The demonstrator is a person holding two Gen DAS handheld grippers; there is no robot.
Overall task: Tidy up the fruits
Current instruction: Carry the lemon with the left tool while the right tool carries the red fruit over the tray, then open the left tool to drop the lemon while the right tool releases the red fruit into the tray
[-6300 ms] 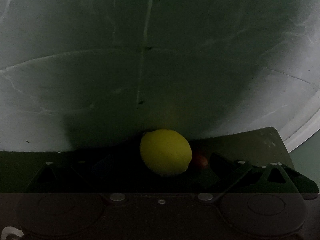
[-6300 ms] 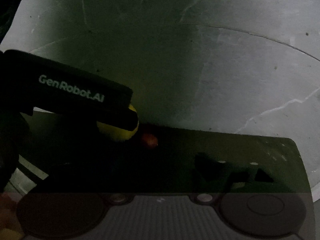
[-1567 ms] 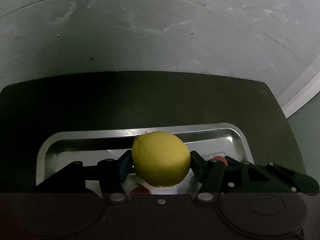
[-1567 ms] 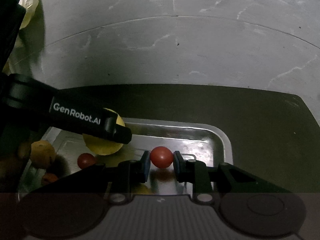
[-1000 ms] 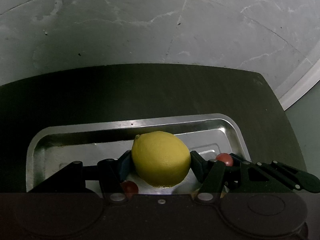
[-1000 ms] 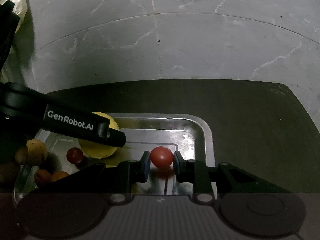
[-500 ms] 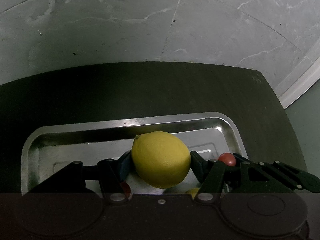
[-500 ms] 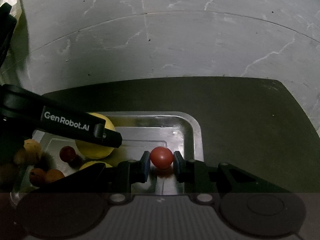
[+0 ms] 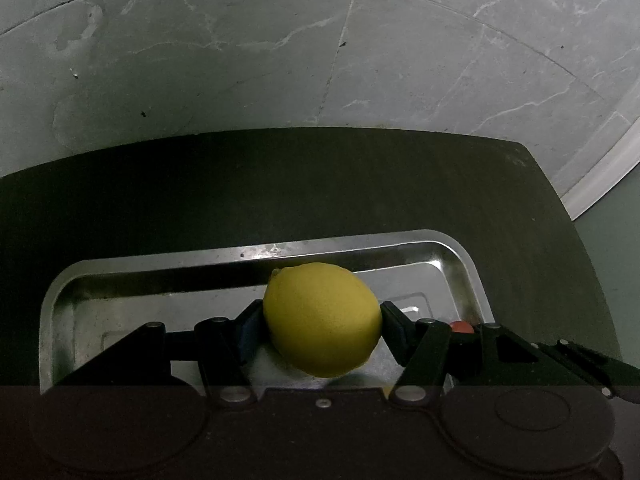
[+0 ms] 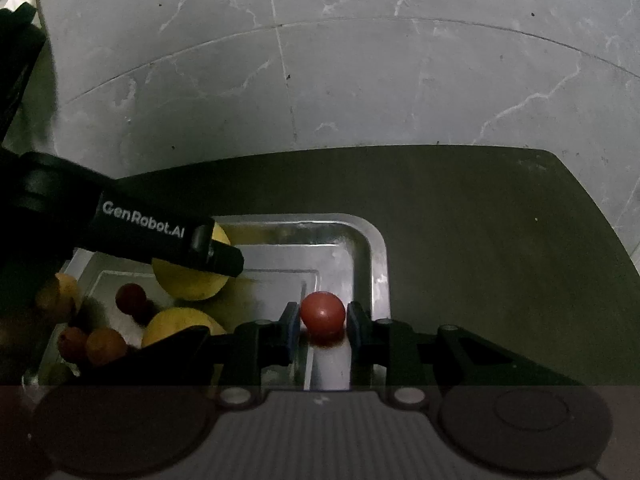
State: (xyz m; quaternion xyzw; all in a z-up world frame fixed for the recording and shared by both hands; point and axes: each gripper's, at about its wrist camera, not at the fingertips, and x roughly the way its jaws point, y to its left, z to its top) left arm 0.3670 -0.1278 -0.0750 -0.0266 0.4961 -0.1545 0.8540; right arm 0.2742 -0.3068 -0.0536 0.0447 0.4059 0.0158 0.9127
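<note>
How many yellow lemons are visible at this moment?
2. One oval yellow lemon is clamped in the left gripper above the shiny metal tray; a second yellow lemon lies in the tray, partly behind the right gripper. More could be hidden.

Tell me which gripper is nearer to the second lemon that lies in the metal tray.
Left, probably. The left gripper, shut on a yellow lemon, hangs just beyond the second yellow lemon in the silver metal tray. The right gripper, holding a small red tomato, is off to its right.

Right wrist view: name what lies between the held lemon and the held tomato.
Only bare tray floor separates the lemon from the tomato in the right wrist view.
</note>
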